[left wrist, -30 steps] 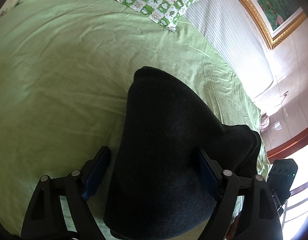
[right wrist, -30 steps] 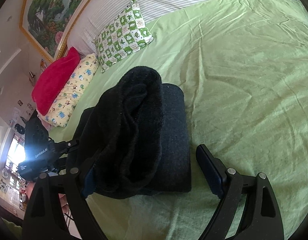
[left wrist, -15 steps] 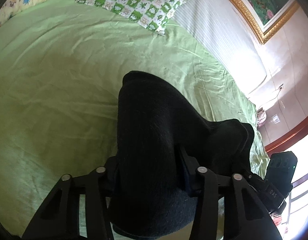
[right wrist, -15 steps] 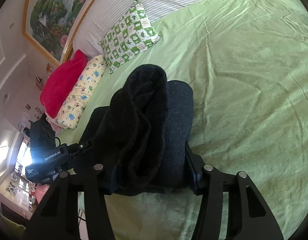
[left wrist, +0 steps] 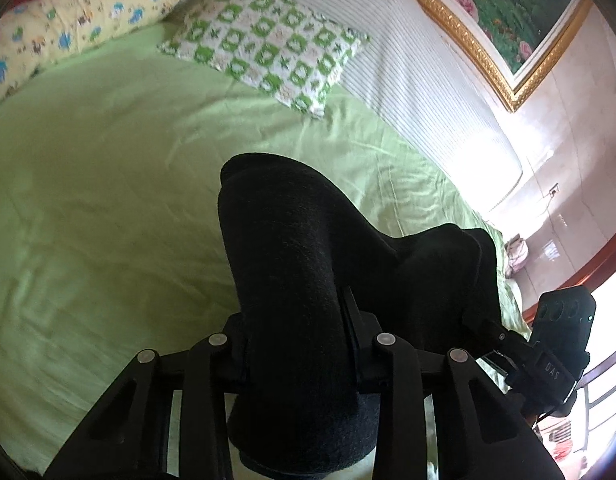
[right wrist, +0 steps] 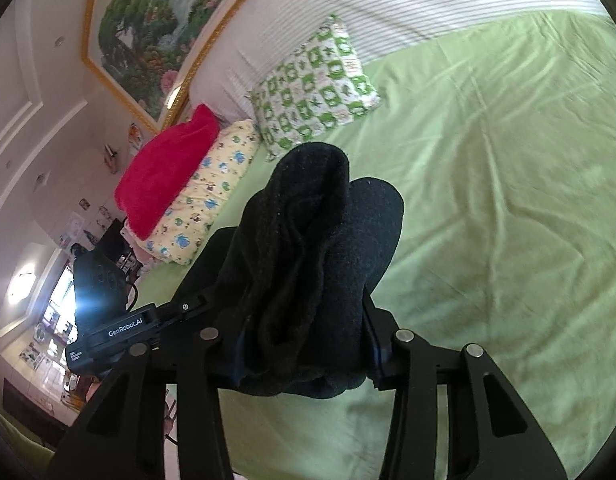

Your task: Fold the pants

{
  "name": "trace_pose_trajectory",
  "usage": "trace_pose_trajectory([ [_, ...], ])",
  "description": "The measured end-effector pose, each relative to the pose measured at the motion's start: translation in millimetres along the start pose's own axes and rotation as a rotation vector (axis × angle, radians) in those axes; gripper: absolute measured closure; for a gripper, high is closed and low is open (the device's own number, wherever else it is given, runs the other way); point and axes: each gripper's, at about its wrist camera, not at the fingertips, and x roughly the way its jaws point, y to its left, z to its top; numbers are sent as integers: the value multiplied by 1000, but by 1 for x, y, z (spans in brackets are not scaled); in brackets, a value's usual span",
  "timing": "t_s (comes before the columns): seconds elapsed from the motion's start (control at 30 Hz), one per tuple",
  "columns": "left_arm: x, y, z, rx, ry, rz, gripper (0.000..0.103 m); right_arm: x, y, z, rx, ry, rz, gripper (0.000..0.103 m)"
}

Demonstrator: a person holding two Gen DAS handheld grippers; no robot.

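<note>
Pants, dark and thick, are seen gathered into a compact multi-layer bundle at the near edge of the bed, its green sheet otherwise bare in front of them. Most of the folding is judged to be done: several layers are stacked, and in the right wrist view a rolled, fuzzy inner face is shown lying over a smoother outer layer. What remains is judged to be a last fold or a final laying-down and flattening, since the near end of the bundle appears raised off the sheet between the two grippers and not yet set flat.

The left gripper is seen with its jaws closing on one end of the bundle, the fabric bulging between the pads. The right gripper is likewise closing, with the thicker, rolled end pinched between its pads.

By count, one pair of pants and two grippers are present. Three cushions are counted at the headboard side: one green-and-white checked pillow, one yellow printed pillow and one red cushion. One gold-framed painting is hung on the wall above.
</note>
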Motion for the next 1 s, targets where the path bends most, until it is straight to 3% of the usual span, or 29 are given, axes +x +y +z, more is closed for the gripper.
trace_pose_trajectory([
  [0.63,22,54,77,-27,-96,133,70,111,19,65,-44,50,68,57],
  [0.9,39,69,84,-34,-74,170,69,146,11,75,-47,81,55,56],
  [1.0,44,73,81,-28,-62,177,61,151,8,72,-66,95,25,49],
])
